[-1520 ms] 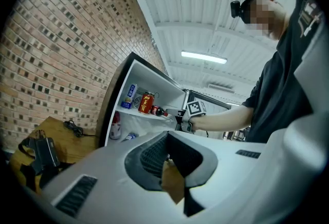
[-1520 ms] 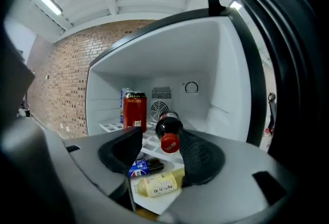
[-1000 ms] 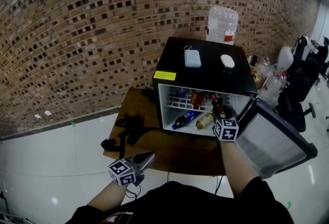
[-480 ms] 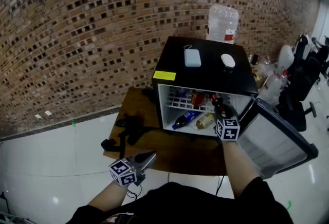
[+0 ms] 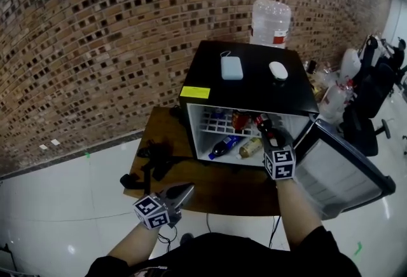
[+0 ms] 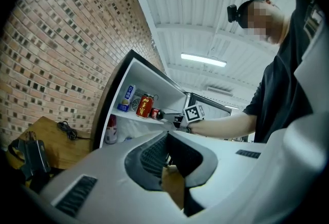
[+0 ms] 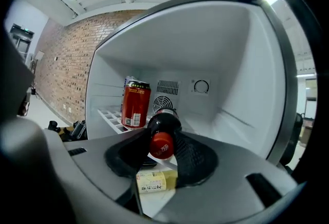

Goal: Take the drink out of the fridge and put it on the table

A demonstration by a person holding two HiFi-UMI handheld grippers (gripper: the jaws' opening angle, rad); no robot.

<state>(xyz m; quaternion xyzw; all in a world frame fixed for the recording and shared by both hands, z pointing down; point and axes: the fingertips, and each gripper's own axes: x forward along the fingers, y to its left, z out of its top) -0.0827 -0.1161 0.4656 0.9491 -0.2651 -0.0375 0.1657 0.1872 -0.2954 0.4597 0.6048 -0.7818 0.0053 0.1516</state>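
Right gripper (image 7: pixel 163 141) has just clamped the cola bottle (image 7: pixel 164 121) inside the fridge (image 5: pixel 254 94) — ready, I'd say, to pull out; left gripper (image 6: pixel 167 141) shut, empty.

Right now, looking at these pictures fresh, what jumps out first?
The open mini fridge on the wooden table, its door swung out to the right. Inside it, the right gripper is clamped on the neck of a dark bottle with a red cap, beside a red can on the upper shelf. The left gripper hangs shut and empty near the table's front edge.
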